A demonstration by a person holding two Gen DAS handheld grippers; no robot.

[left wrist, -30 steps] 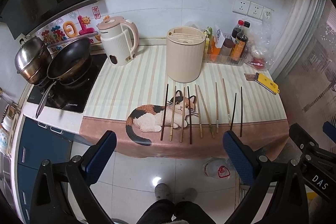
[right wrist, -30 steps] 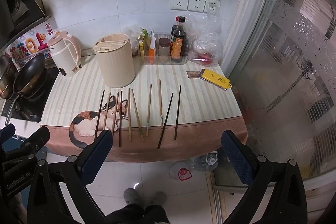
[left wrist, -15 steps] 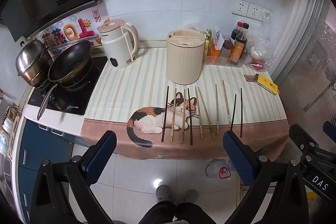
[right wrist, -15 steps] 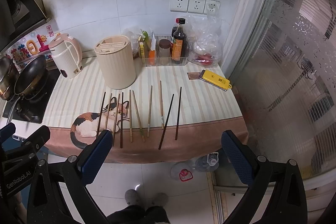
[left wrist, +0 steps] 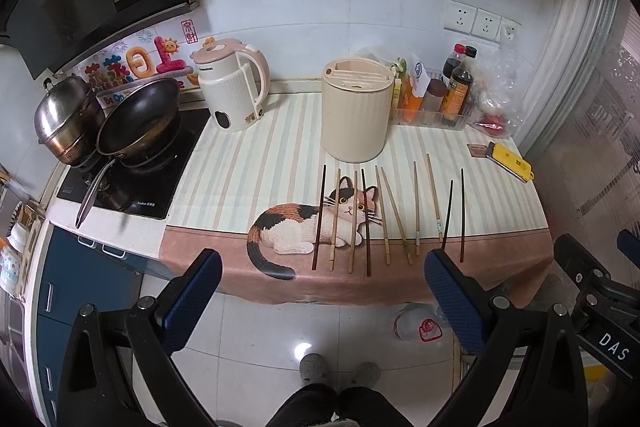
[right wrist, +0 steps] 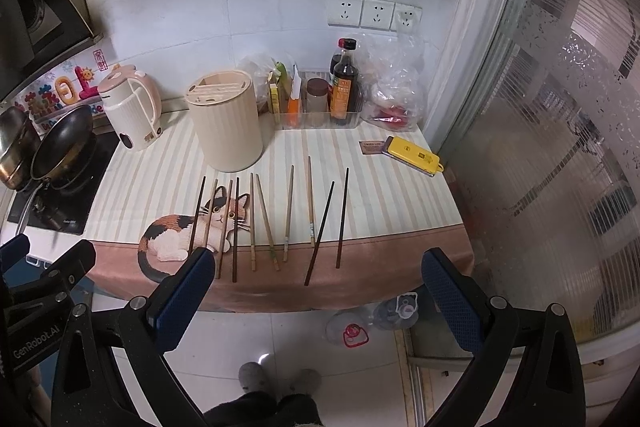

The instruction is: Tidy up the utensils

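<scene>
Both grippers nearer — left gripper (left wrist: 322,277), right gripper (right wrist: 316,275) — gaping above chopsticks (right wrist: 272,223).

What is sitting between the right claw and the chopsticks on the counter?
Nothing visible. The right claw hangs open off the counter's front edge, with only open air before the chopsticks lying on the cat-print cloth.

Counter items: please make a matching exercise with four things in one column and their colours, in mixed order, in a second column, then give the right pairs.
Things:
1. kettle
2. holder
3. pan
4. box

Colours:
A. yellow
B. black inside
C. plain cream with ribs
D. white with pink lid and handle

Pairs: 1-D, 2-C, 3-B, 4-A
</scene>
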